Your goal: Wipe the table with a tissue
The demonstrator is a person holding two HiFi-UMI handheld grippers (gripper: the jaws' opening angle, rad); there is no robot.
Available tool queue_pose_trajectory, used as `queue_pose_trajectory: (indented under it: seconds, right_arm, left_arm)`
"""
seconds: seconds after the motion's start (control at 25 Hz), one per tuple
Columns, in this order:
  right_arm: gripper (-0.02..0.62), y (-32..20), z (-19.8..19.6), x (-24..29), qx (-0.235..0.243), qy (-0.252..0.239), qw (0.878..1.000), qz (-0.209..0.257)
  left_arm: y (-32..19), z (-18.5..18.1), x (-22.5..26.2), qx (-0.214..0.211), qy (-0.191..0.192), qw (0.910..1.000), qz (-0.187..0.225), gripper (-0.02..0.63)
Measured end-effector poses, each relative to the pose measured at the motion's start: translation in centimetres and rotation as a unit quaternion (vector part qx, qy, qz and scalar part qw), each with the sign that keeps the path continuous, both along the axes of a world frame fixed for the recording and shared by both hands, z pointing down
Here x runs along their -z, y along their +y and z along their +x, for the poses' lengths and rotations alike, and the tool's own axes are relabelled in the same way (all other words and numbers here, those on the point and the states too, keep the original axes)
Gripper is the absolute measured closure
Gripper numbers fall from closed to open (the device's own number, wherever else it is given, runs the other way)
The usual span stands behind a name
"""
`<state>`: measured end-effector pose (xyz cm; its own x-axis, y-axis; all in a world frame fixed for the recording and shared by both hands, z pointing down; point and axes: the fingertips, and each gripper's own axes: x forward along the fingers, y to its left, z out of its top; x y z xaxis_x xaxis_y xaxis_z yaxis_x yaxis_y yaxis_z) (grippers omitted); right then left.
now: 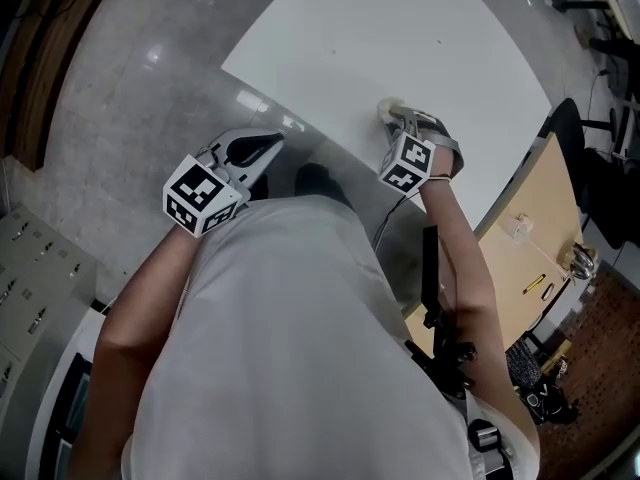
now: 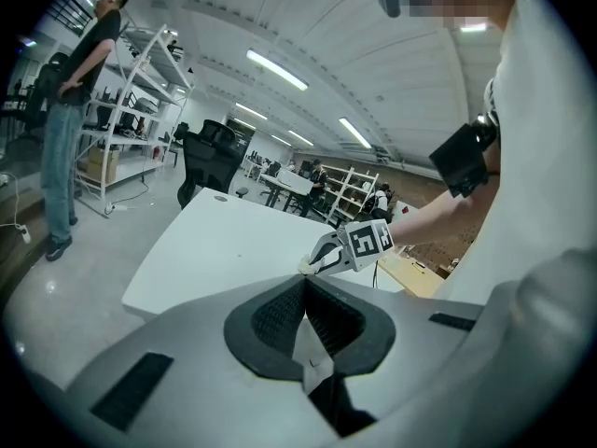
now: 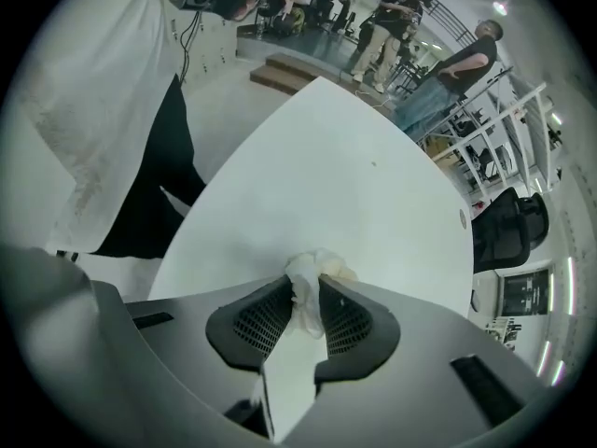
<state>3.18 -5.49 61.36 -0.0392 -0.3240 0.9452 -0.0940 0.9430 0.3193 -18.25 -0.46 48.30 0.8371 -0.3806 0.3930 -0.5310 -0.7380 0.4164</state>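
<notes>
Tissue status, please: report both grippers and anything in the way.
Right gripper shut on tissue, at near edge of table. Left gripper shut, empty, off the table. No obstacle seen.

Crumpled white tissue (image 3: 313,271) on white table (image 3: 354,166)

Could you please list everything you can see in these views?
Table: one, white, in front of the person.
Tissue: one, white, crumpled, between the right jaws at the table's near edge.
Office chair: one, black, beyond the table.
Shelf rack: one, white, near the chair.
Bystander: one, dark top, jeans, beside the rack.
Side desk: one, tan, right of the table.
Left gripper: one, grey, jaws together, empty, over the floor.
Right gripper: one, grey, shut on the tissue.
</notes>
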Motion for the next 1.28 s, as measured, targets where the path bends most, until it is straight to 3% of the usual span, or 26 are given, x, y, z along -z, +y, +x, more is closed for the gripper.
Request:
queue_pose_trajectory:
  seconds: [0.2,0.4,0.48,0.56,0.64,0.76,0.96,1.12,1.28]
  right_arm:
    - [0.508,1.4,-2.4,-0.2,-0.042,-0.023,0.999,0.000]
    - [0.508,3.5,-6.0,-0.2,-0.096,-0.077,0.992,-0.020]
    - [0.508,3.9,-8.0,0.4,-0.152,-0.152,0.976,-0.043]
    - [0.508,3.4,-9.8,2.1,-0.222,-0.242,0.943,-0.046]
    - [0.508,3.0,-10.9,3.8,-0.253,-0.281,0.925,-0.025]
    - [0.508,2.4,-9.8,5.2,-0.273,-0.282,0.920,0.018]
    - [0.508,1.4,-3.6,7.5,-0.359,-0.266,0.890,0.089]
    - [0.506,0.9,-2.2,9.1,-0.363,-0.253,0.889,0.116]
    - [0.506,1.0,-4.5,8.2,-0.345,-0.260,0.897,0.097]
  left_arm:
    - [0.1,-2.0,-0.5,-0.005,0.002,1.0000,-0.001,0.600]
    - [0.0,-3.7,-0.3,-0.005,0.008,1.0000,0.003,0.600]
    - [-0.1,-4.2,0.0,-0.010,0.011,0.9999,0.006,0.598]
    - [-0.2,-4.7,0.3,-0.018,0.014,0.9997,0.010,0.598]
    - [-0.2,-5.3,0.6,-0.027,0.016,0.9994,0.014,0.598]
    - [-0.2,-6.0,0.6,-0.041,0.019,0.9988,0.021,0.600]
    - [-0.9,-6.9,1.1,-0.055,0.025,0.9975,0.036,0.600]
    - [-1.8,-7.3,1.7,-0.065,0.029,0.9961,0.052,0.600]
    - [-2.7,-7.1,2.4,-0.062,0.036,0.9955,0.062,0.600]
